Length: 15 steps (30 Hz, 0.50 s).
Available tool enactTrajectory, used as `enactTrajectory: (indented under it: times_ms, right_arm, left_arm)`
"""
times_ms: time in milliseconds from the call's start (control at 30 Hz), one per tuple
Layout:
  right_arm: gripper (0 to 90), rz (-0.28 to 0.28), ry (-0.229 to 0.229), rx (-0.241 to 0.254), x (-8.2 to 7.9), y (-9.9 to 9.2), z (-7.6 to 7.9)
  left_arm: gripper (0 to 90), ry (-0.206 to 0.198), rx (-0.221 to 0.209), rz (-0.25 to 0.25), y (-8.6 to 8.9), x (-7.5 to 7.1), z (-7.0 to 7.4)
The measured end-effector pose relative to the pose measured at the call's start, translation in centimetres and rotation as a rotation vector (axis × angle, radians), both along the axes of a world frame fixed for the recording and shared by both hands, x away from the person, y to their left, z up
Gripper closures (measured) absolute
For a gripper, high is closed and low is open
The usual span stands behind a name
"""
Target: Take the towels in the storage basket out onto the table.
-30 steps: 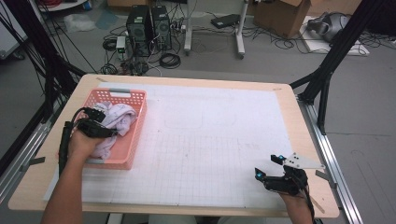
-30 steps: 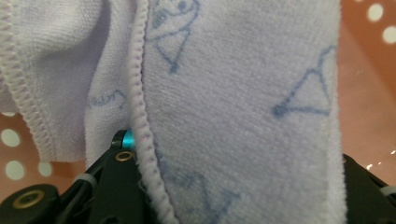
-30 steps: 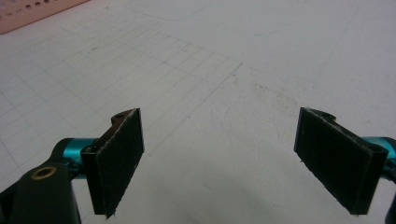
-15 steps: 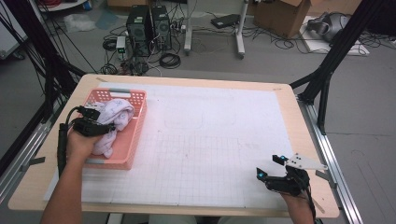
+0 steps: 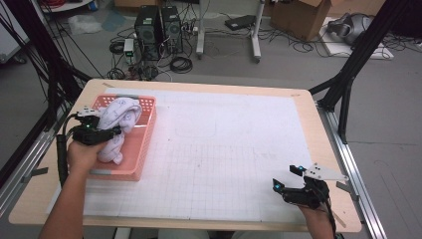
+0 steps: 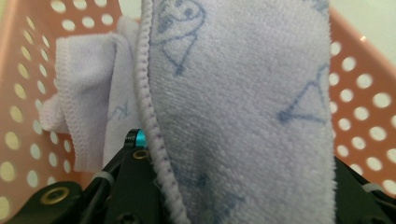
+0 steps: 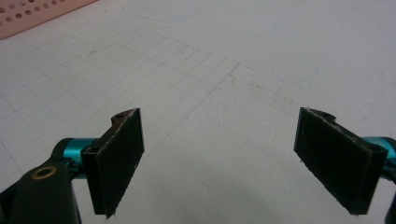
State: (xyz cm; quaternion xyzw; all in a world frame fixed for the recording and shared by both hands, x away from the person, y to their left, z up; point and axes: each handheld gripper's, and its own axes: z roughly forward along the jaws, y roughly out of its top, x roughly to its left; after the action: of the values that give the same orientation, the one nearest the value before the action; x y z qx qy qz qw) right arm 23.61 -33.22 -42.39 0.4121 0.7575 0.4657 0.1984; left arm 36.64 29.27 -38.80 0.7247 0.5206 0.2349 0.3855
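While my left tongs [image 5: 107, 133] have just closed on the pale towel [image 5: 119, 117] in the pink basket [image 5: 144, 134] | I lift straight up, clearing its wall | right tongs [image 5: 286, 178] wait apart over the bench [image 5: 224, 149].

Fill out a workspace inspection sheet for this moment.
Surface: white gridded mat covering a wooden table.
Job's things: pale printed towel bunched in the pink perforated basket.
Clutter: nothing seen on the mat.
Grippers: left gripper clamped on the towel, jaws just closed further; right gripper open, empty, over the mat.
Cables: black cable trails along the left forearm.
Surroundings: computer towers, cardboard box, floor cables.
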Motion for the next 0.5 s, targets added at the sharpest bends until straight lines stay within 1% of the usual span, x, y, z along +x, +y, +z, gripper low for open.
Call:
enactTrajectory:
  times_ms: [33, 133, 167, 200, 233, 267, 300, 333, 367, 400, 500]
  right_arm:
    - [14.7, 0.001, 0.002, -0.001, -0.1, 0.0, 0.0]
    - [14.6, 0.0, 0.001, 0.002, 0.0, 0.0, 0.0]
    - [14.6, 0.002, 0.0, 0.0, 0.0, 0.0, 0.0]
    - [14.7, 0.003, 0.001, 0.0, 0.0, -0.1, 0.0]
    - [14.6, 0.001, 0.002, 0.004, -0.1, 0.0, 0.0]
    - [14.7, 0.002, -0.002, 0.002, 0.0, -0.1, 0.0]
    - [14.6, 0.004, 0.0, 0.001, -0.1, -0.1, 0.0]
    - [14.6, 0.005, -0.001, -0.001, -0.1, -0.1, 0.0]
    - [14.6, 0.002, 0.003, -0.002, -0.1, -0.1, -0.1]
    - [14.7, 0.002, 0.004, -0.002, -0.1, -0.1, -0.1]
    - [14.6, 0.006, 0.006, -0.001, -0.1, 0.0, -0.1]
  left_arm:
    - [60.8, -0.019, 0.0, -0.004, 0.0, -0.2, 0.2]
    - [60.8, -0.075, -0.034, 0.004, 0.2, -0.8, 0.5]
    - [60.8, -0.088, -0.039, 0.003, 0.2, -1.0, 0.6]
    - [60.8, -0.117, -0.048, 0.003, 0.2, -1.4, 0.7]
    - [60.8, -0.138, -0.054, 0.003, 0.2, -1.6, 0.7]
    - [60.8, -0.138, -0.054, 0.003, 0.2, -1.6, 0.7]
    - [60.8, -0.191, -0.071, 0.002, 0.2, -2.1, 1.0]
    - [60.8, -0.22, -0.091, 0.005, 0.2, -2.4, 1.2]
    - [60.8, -0.235, -0.103, 0.002, 0.3, -2.5, 1.4]
    - [60.8, -0.238, -0.111, 0.0, 0.3, -2.6, 1.5]
    - [60.8, -0.254, -0.114, -0.007, 0.4, -2.8, 1.8]
